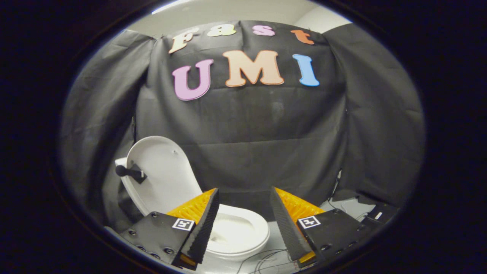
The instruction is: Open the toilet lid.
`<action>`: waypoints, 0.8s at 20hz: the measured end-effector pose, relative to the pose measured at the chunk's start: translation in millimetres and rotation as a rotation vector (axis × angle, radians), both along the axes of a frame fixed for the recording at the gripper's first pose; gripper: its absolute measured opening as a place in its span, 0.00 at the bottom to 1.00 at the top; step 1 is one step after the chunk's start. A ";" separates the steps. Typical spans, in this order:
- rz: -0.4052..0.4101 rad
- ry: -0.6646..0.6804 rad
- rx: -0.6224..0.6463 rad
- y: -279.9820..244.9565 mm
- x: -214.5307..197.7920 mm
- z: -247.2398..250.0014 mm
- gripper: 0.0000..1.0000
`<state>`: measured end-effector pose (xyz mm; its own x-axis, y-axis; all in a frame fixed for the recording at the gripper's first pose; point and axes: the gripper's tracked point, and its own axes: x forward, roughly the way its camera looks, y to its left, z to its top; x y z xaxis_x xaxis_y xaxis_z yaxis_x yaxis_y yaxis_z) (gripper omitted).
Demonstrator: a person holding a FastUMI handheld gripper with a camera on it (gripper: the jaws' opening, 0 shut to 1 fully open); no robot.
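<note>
Nearest, along the lower middle of the frame, the gripper (243,213) hangs with its two fingers spread wide apart and nothing between them; it is released, pressing on no object. Each finger (203,228) rises from a dark mounting plate with a small square marker (183,224) on it, one plate at the lower left and one at the lower right.

Just beyond the left finger, and partly hidden by it, sits the white toilet bowl (243,234), its seat ring down and the oval opening showing between the fingers, lower centre. Thin wires (262,258) trail over the pale floor (274,232) beside the bowl's base.

Farther back, left of centre, the toilet lid (163,175) stands raised, tilted back against the cloth, its white underside facing the room. A small dark knob-like handle (129,172) sticks out from its left edge.

At the lower right, past the right finger, some dark equipment (376,215) lies on the floor; what it is I cannot tell.

Behind everything hangs the black cloth wall (266,144), and above it a strip of pale ceiling (236,11).
</note>
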<state>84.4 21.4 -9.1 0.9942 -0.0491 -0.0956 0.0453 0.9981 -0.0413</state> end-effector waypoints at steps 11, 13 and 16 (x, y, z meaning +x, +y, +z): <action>0.040 -0.089 0.010 -24.3 -16.9 19.4 0.85; 0.010 -0.080 0.021 -32.1 -20.5 12.3 0.85; 0.046 -0.030 0.037 -21.7 -34.7 -3.2 0.85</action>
